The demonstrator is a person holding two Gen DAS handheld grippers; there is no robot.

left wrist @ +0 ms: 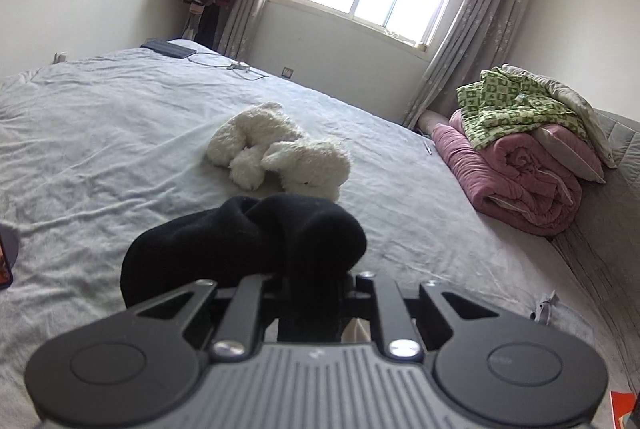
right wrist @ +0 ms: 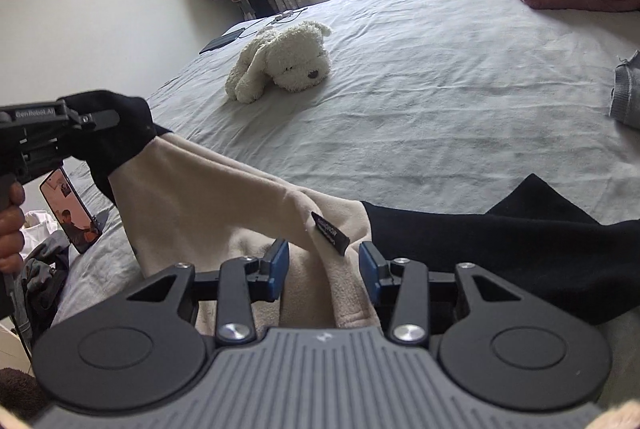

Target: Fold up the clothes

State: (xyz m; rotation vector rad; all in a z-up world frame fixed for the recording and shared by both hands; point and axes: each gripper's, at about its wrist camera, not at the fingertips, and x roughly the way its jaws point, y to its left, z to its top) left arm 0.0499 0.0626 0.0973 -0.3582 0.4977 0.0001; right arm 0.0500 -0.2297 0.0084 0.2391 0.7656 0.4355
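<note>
A beige fleece garment (right wrist: 224,197) with black sleeves lies at the near edge of the grey bed (right wrist: 440,89). My left gripper (right wrist: 100,117) is shut on its black cuff (left wrist: 248,237) and holds that sleeve up off the sheet; the bunched cuff hides the fingertips in the left wrist view. My right gripper (right wrist: 323,265) hovers low over the garment's body with its blue pads (right wrist: 276,265) apart. A beige fold with a black label (right wrist: 330,231) lies between them, and neither pad presses it. The other black part (right wrist: 500,249) spreads to the right.
A white plush dog (left wrist: 280,149) lies mid-bed. A rolled pink quilt (left wrist: 516,181) under a green patterned cloth (left wrist: 516,105) sits at the right edge. A phone (right wrist: 70,217) stands propped at the left. A grey garment (right wrist: 628,93) lies far right, a tablet (left wrist: 168,49) at the far corner.
</note>
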